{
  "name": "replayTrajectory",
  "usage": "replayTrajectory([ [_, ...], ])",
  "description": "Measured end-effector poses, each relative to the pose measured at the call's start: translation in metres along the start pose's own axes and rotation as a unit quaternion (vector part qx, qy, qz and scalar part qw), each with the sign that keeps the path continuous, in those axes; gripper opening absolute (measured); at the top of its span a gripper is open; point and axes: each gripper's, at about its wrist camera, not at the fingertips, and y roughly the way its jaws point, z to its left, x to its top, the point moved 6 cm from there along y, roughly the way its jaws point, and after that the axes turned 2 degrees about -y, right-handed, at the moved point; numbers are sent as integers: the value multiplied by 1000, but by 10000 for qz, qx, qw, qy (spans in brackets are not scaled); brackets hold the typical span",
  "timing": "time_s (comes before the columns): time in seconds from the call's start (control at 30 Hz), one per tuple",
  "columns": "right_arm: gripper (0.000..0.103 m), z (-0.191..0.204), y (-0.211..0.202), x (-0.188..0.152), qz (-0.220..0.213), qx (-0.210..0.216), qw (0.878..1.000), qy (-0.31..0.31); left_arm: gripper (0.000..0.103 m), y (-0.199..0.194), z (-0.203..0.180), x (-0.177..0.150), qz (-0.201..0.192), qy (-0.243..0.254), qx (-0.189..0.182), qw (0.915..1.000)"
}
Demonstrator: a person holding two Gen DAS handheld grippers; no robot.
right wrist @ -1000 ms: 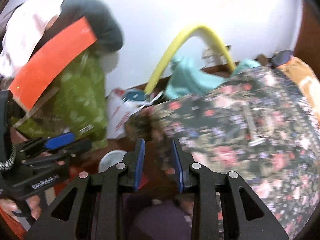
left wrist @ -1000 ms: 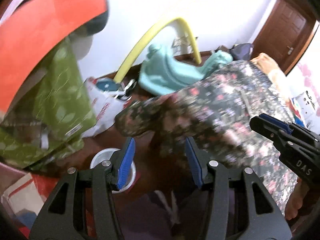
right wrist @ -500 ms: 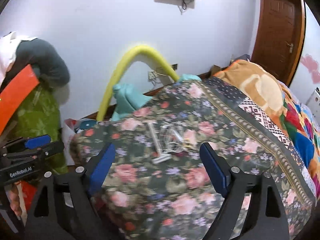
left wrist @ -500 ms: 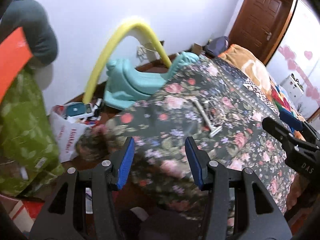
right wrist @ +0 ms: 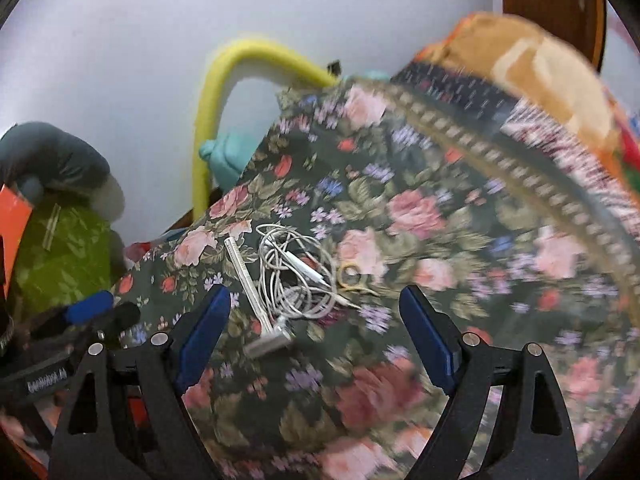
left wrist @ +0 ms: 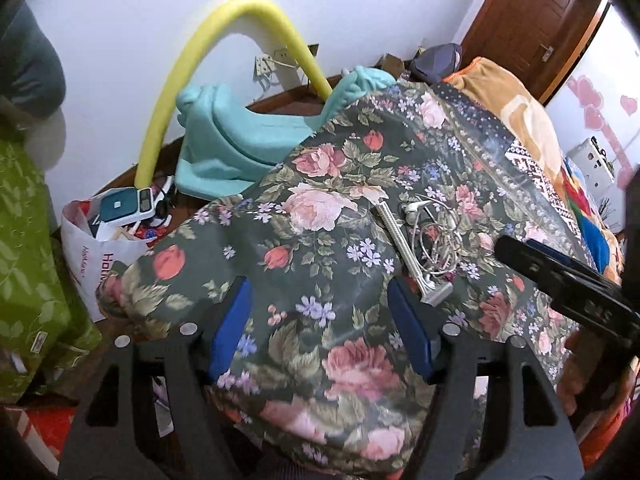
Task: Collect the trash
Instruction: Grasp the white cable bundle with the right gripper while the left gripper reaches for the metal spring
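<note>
A grey disposable razor [left wrist: 408, 254] [right wrist: 256, 300] lies on the floral bedspread [left wrist: 320, 208] [right wrist: 420, 208], beside a tangle of white earphone cable [left wrist: 434, 240] [right wrist: 296, 276] and small gold scissors [right wrist: 352, 280]. My left gripper [left wrist: 320, 332] is open and empty, above the bed's near corner, left of the razor. My right gripper [right wrist: 316, 336] is wide open and empty, hovering just in front of the razor and cable; it also shows at the right of the left wrist view [left wrist: 560, 276].
A white bag [left wrist: 100, 248] full of items sits on the floor by the wall. A yellow foam tube [left wrist: 224, 40], a teal plastic toy [left wrist: 240, 140], green cloth [left wrist: 24, 260] and a wooden door [left wrist: 532, 16] surround the bed.
Both grippers rose from the floor beside the bed and swung over the bedspread toward the razor and cable. The right gripper opened wide; the left opened a little more.
</note>
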Motion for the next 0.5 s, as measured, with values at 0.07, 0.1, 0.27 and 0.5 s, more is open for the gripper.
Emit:
replayTrajectory([
  [0.07, 84, 1, 19, 3, 185, 113, 9998, 8, 68, 9, 1, 2, 63, 14, 7, 10000],
  [0.1, 84, 3, 32, 4, 315, 149, 9994, 9, 68, 12, 2, 3, 95, 7, -5, 10000],
  [0.27, 43, 2, 63, 9, 682, 327, 9970, 151, 68, 26, 0, 4, 243, 16, -99, 9997],
  [0.5, 13, -1, 33, 16, 311, 511, 9982, 51, 68, 39, -23, 12, 326, 135, -330, 9988],
])
